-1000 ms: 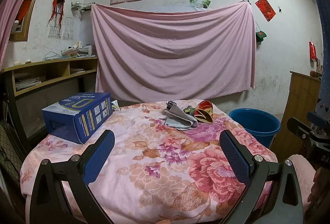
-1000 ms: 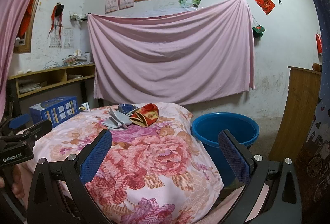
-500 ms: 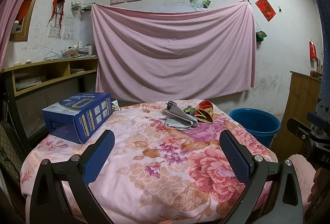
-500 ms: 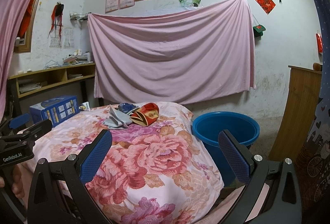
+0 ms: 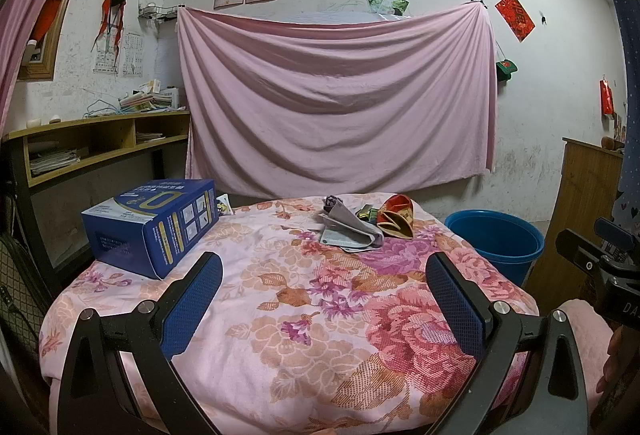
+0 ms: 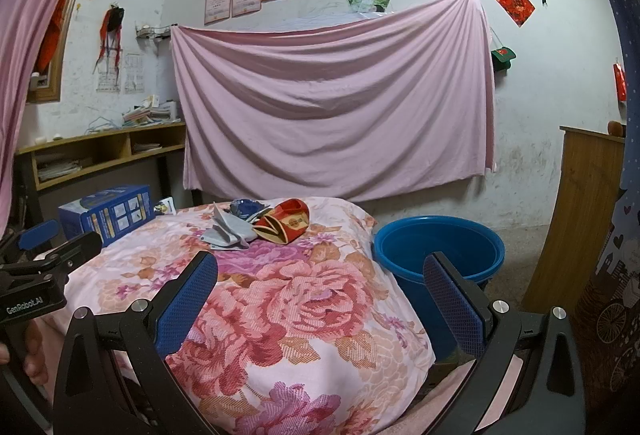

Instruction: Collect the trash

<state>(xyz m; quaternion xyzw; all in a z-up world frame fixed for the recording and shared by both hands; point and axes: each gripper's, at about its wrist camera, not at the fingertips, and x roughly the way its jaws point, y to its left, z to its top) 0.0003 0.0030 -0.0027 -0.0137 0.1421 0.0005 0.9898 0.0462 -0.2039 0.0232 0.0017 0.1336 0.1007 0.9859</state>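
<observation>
Evidently we are at the start: nothing is picked up yet, and the approach has not begun. The trash, a small heap made of a crumpled grey paper wrapper (image 5: 352,231), a red-and-gold folded carton (image 5: 396,221) and some small foil pieces we cannot identify, lies at the far side of the tabletop, which is covered by a pink floral cloth (image 5: 304,307). A round blue plastic bucket (image 6: 440,247) stands on the floor just beside the tabletop's right edge, near the heap; we judge it the likely bin. A blue rectangular cardboard box (image 5: 152,223) sits at the left, well apart from the heap. The left tongs (image 5: 324,299) are spread wide, empty, touching nothing, hovering over the near cloth. The right tongs (image 6: 320,299) are likewise wide apart and empty, over the near right corner. Next move, in our judgement: carry one pair of tongs forward to the heap, straddle a single piece, close, then carry it to the bucket.
</observation>
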